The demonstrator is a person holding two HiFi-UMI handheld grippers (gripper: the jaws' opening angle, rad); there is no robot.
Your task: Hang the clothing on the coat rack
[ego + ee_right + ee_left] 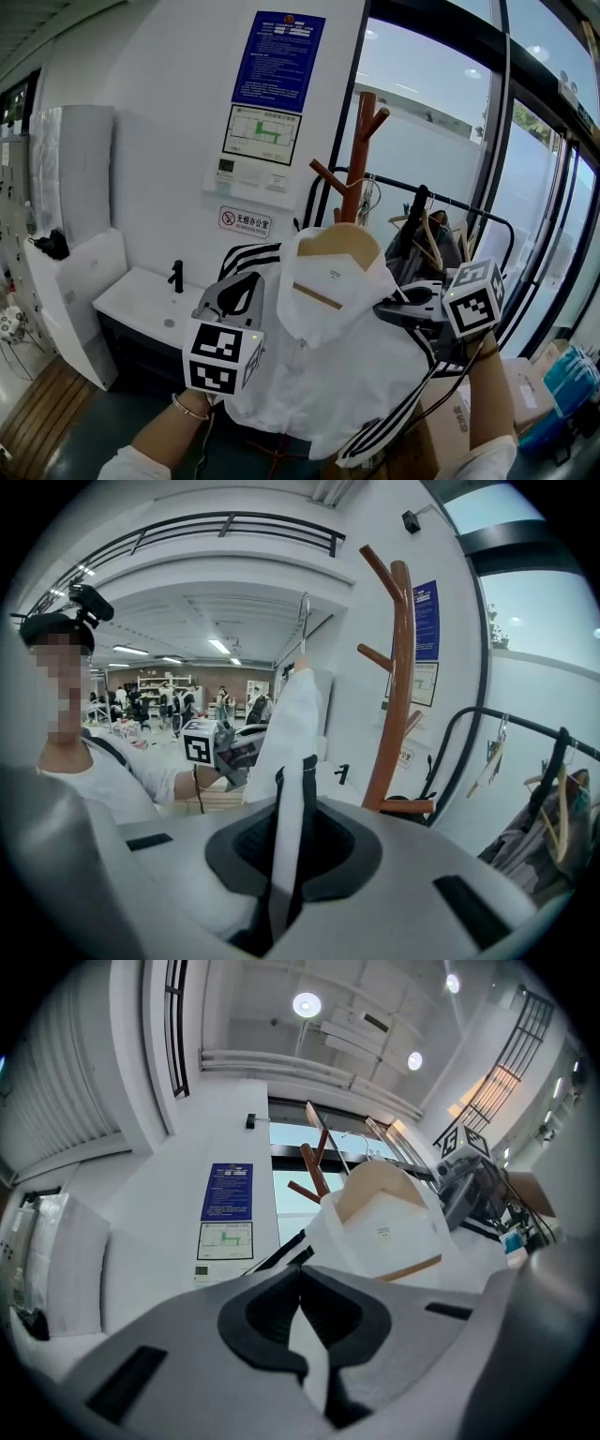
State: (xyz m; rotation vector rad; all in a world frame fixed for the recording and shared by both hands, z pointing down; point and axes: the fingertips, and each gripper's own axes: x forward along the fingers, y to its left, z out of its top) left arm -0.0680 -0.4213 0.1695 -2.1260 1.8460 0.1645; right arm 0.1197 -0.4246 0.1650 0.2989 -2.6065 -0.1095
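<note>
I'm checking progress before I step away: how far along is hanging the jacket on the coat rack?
Done: the white jacket is on its wooden hanger. In hand: left tongs and right tongs grip it on either side, holding it up before the coat rack. Left: the hanger's hook is not yet on a peg.

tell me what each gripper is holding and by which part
Both hold the white jacket: the right gripper is clamped on its black-striped shoulder fabric, and the left gripper pinches white fabric at the opposite shoulder.
</note>
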